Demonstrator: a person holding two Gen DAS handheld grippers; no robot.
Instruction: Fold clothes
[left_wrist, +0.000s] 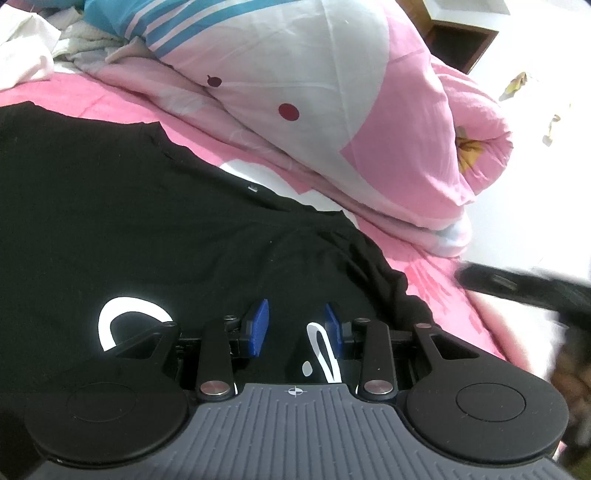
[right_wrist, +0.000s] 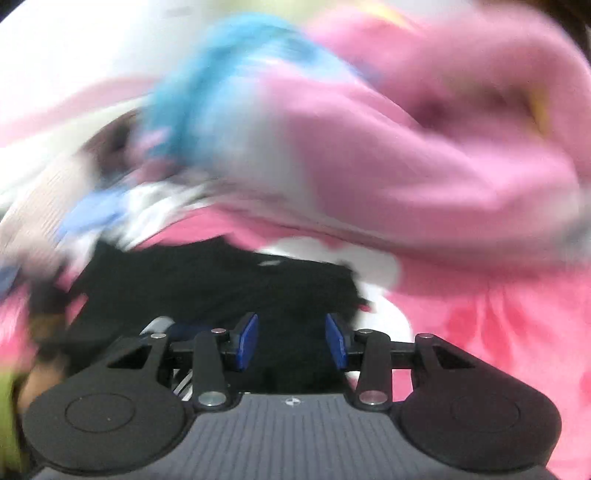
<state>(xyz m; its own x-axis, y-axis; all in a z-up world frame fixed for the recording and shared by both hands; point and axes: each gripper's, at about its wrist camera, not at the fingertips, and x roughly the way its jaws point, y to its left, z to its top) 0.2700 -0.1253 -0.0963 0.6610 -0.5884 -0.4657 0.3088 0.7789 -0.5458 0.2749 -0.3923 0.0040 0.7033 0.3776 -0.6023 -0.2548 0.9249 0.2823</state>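
From the left wrist I see my left gripper (left_wrist: 295, 325) low over the black shirt (left_wrist: 147, 206) spread on the pink bedsheet (left_wrist: 424, 266), its jaws parted with nothing pinched, so the cloth could creep or bunch if I drag across it. From the right wrist, heavily blurred, my right gripper (right_wrist: 291, 339) also stands spread and empty above the shirt (right_wrist: 229, 288); closing now, I judge I'd miss the hem or snag the rolled quilt (right_wrist: 424, 155) behind.
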